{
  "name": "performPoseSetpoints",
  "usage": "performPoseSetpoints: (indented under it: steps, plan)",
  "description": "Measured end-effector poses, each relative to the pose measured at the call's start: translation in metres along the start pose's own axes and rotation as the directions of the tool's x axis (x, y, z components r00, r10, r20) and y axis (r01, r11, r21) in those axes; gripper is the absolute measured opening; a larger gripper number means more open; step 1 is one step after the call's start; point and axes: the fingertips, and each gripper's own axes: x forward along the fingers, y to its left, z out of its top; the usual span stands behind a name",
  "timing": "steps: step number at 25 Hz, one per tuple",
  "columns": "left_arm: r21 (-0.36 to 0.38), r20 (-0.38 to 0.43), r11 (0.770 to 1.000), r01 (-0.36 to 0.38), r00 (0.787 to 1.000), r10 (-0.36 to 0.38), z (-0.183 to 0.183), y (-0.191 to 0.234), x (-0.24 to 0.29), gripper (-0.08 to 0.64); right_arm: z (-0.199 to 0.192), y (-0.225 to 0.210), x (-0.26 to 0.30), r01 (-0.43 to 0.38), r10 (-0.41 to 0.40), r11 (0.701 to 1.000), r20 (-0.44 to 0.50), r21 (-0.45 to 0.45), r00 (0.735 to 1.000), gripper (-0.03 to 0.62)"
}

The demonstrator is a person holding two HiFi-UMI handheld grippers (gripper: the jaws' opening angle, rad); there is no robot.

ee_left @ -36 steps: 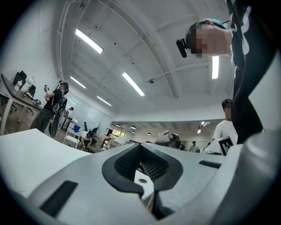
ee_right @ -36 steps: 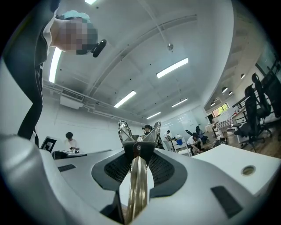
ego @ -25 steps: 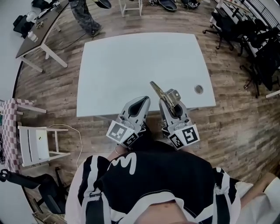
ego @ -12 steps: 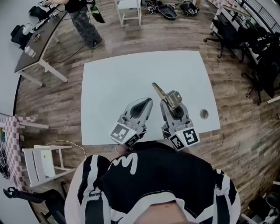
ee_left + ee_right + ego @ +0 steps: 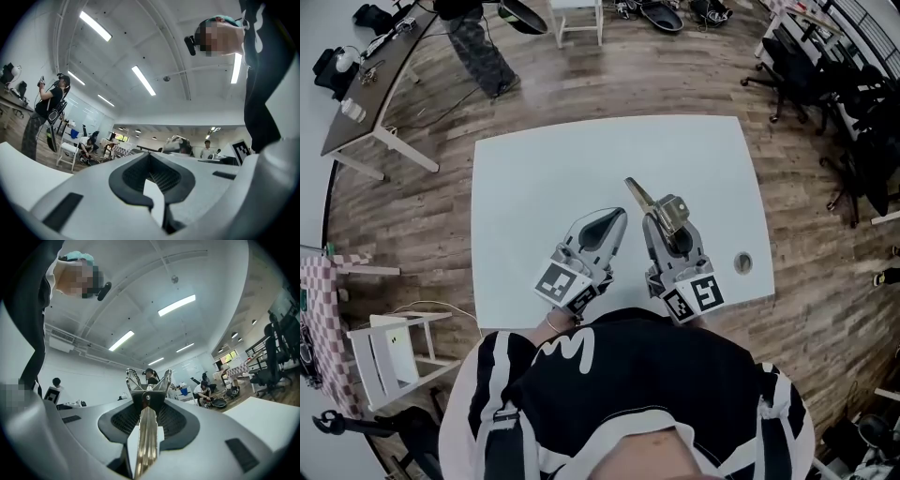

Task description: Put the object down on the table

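One metal tool [image 5: 638, 195], pinched by right gripper [image 5: 666, 223]

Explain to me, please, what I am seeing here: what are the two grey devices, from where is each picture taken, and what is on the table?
There is no robot. A person holds a two-jaw gripper in each hand; the cubes with square markers belong to them. The head view comes from a camera on the person's head, looking down. The two gripper views come from cameras riding on the grippers, looking along the jaws. The left gripper is shut and empty. The right gripper is shut on a metal tool with a forked head, held over the white table. The table shows only a round hole near its right edge.
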Motion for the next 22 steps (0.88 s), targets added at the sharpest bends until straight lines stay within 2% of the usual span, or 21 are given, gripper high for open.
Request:
performPoseSetpoints:
  steps: [3,8,14,18,22]
  plan:
    - [-0.002,-0.018,1.0,-0.011,1.0,0.011,-0.008,-0.002,0.007,0.005,0.004,-0.006,0.006,-0.029,0.029,1.0,-0.008,0.001,1.0,0.124]
    - [0.004,-0.018,0.999,-0.051,0.999,0.051,-0.001,-0.003,0.006,0.005,0.002,-0.007,0.02,-0.075,0.076,0.997,-0.032,0.031,0.997,0.124]
    - [-0.042,0.021,0.996,-0.083,0.996,0.084,0.002,0.006,-0.005,0.005,-0.015,-0.014,0.031,-0.081,0.089,0.992,-0.086,0.096,0.992,0.124]
    - [-0.026,-0.026,0.992,-0.124,0.992,0.124,-0.007,0.019,-0.012,0.005,-0.026,-0.019,0.039,-0.076,0.086,0.994,-0.12,0.083,0.989,0.124]
    - [-0.039,-0.04,0.99,-0.137,0.99,0.136,-0.013,0.026,-0.019,0.006,-0.054,-0.029,0.042,-0.046,0.06,0.996,-0.184,0.079,0.981,0.124]
